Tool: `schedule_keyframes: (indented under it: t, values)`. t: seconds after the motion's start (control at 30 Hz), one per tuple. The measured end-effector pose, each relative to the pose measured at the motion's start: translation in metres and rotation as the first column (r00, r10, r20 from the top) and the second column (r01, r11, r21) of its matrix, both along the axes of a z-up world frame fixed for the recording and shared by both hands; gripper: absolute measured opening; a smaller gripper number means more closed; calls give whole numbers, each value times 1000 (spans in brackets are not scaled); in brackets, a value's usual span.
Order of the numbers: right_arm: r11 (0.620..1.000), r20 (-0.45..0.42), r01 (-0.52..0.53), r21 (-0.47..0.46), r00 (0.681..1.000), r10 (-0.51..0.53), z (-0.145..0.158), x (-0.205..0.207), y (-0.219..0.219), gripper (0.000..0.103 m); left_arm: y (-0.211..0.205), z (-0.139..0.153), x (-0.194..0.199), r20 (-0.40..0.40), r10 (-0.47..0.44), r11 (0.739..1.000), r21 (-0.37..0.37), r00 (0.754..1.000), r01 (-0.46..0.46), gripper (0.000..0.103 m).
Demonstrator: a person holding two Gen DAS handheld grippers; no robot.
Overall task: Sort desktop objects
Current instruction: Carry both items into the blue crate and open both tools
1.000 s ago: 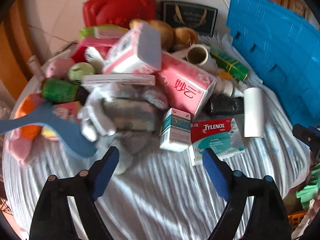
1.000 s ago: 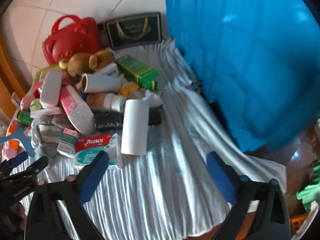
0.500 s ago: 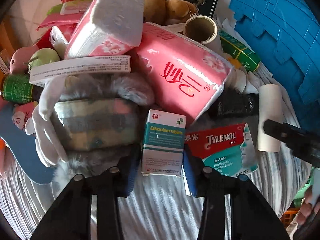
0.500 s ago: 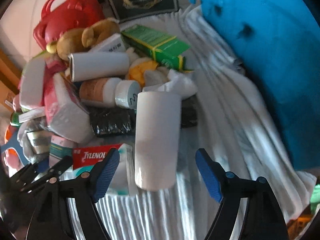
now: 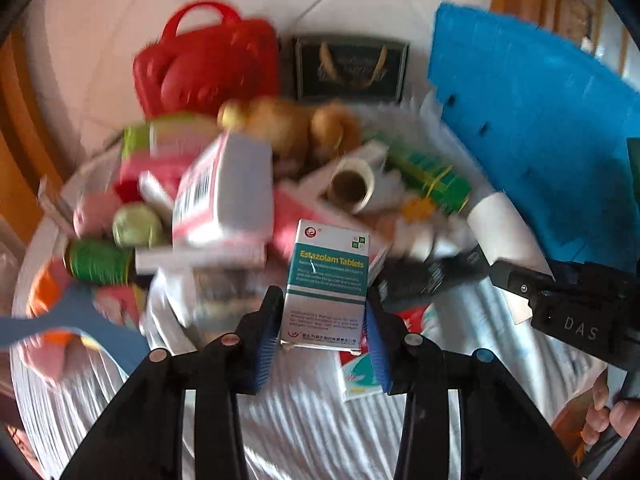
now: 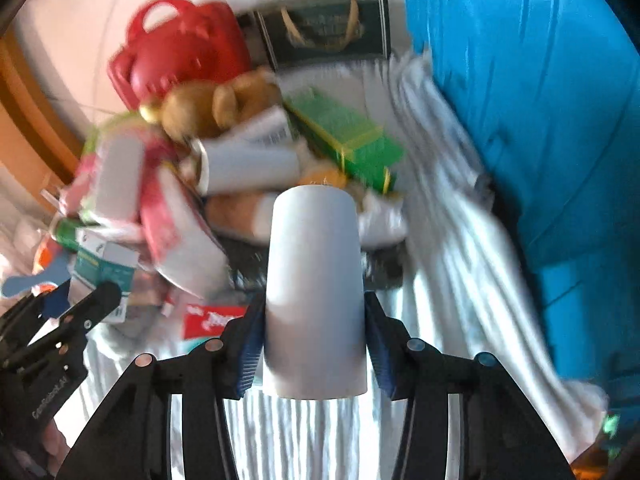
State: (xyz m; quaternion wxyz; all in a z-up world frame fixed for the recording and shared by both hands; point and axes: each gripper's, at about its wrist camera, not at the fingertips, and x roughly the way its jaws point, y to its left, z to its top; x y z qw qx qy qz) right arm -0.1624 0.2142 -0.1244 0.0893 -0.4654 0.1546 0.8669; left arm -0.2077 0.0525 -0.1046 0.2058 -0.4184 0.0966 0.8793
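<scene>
Tablet box (image 5: 326, 280), lower centre of left view, clamped in left gripper (image 5: 322, 330) w/ pads on both sides. Right gripper (image 6: 314, 346) closing round white roll (image 6: 316, 280), centre frame, pads abt touching.

Both wrist cameras looked steeply down along their fingers (image 5: 264, 344), close over the table's clutter, sharing the red bag (image 5: 208, 68) beyond.
</scene>
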Motion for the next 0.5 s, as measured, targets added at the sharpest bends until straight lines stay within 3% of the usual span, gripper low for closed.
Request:
schedule_keyframes:
  t: [0.3,0.5]
  values:
    - [993,-242,58,106,970,-31,138,32,12,46,36,103,13,-176,-109,983,125,978,132,39]
    - [974,-340,157,166,936,-93,210,66,62,46,101,160,30,-246,-203,956,161,948,247,39]
